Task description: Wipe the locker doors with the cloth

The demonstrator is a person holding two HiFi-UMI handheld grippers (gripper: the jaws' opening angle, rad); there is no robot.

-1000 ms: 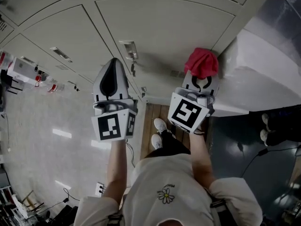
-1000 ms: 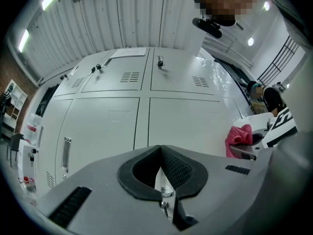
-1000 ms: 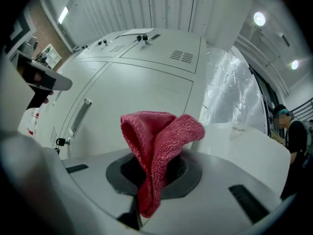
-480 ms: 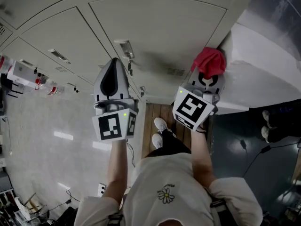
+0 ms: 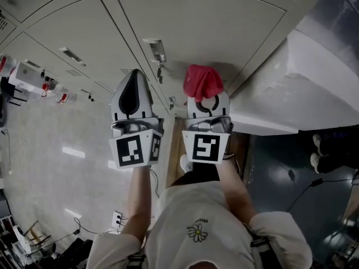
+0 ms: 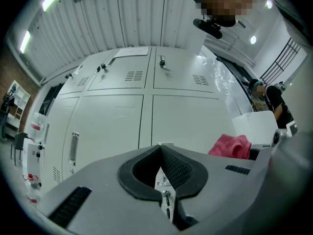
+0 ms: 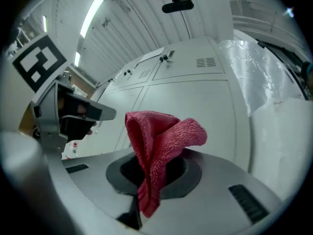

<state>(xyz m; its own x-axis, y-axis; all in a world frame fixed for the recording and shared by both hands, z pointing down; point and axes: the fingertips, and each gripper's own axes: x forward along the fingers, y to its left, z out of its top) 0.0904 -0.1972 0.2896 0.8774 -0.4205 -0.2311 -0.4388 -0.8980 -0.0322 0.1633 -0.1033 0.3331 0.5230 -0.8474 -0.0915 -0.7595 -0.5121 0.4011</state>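
R hand-held gripper [image 5: 205, 98] pinches red cloth [image 7: 164, 138].

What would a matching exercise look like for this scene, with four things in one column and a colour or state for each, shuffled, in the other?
Column one:
1. left gripper
2. right gripper
3. cloth
4. locker doors

Column two:
A. pale grey and closed
B. shut on the cloth
C. red and bunched up
D. shut, with nothing in it

Right pairs: 1-D, 2-B, 3-C, 4-A.
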